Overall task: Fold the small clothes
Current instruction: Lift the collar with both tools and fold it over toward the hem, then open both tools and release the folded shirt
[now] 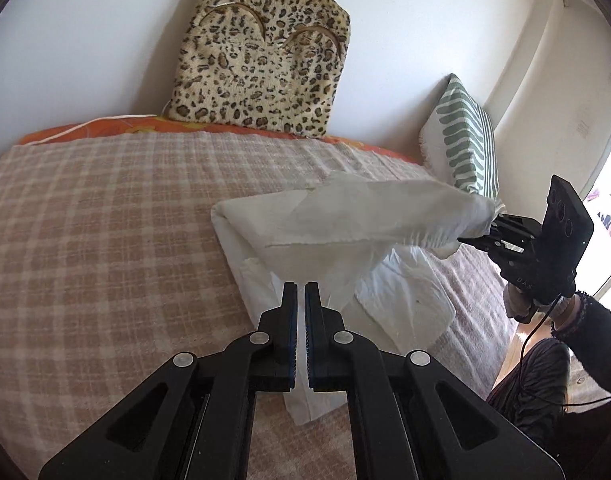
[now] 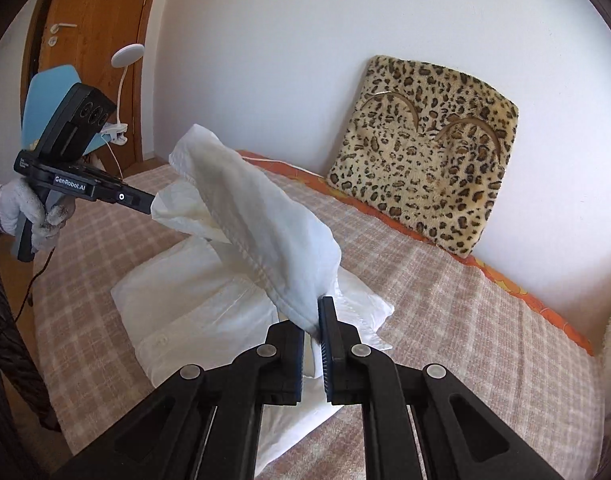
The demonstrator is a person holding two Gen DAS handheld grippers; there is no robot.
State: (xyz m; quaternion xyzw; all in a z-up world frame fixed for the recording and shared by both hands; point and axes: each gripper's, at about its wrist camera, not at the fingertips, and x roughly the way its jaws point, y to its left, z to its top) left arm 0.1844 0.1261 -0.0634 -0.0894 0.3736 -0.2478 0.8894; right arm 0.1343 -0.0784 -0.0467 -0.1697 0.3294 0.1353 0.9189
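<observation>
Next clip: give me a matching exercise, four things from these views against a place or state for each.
Things:
1. white button-up shirt
2. leopard-print plush cushion
3. green-and-white striped pillow
4. left hand-held gripper

Places or states:
A. leaning on the white wall
B. shut on white fabric
C. partly lifted off the checked bedspread
D. upright at the bed's far right end

Pairs: 1-C, 2-A, 3-D, 4-B

**Occlusions / cut-offs**

Left wrist view: striped pillow (image 1: 463, 136) lower corner hidden behind lifted white garment (image 1: 369, 216). Right gripper (image 1: 475, 234) tips buried in cloth, jaw gap n/a. Right wrist view: left gripper (image 2: 153, 204) tip covered by fabric too. Door (image 2: 85, 32) cut by frame edge; fuzzy white obj at rt edge unidentifiable.
</observation>
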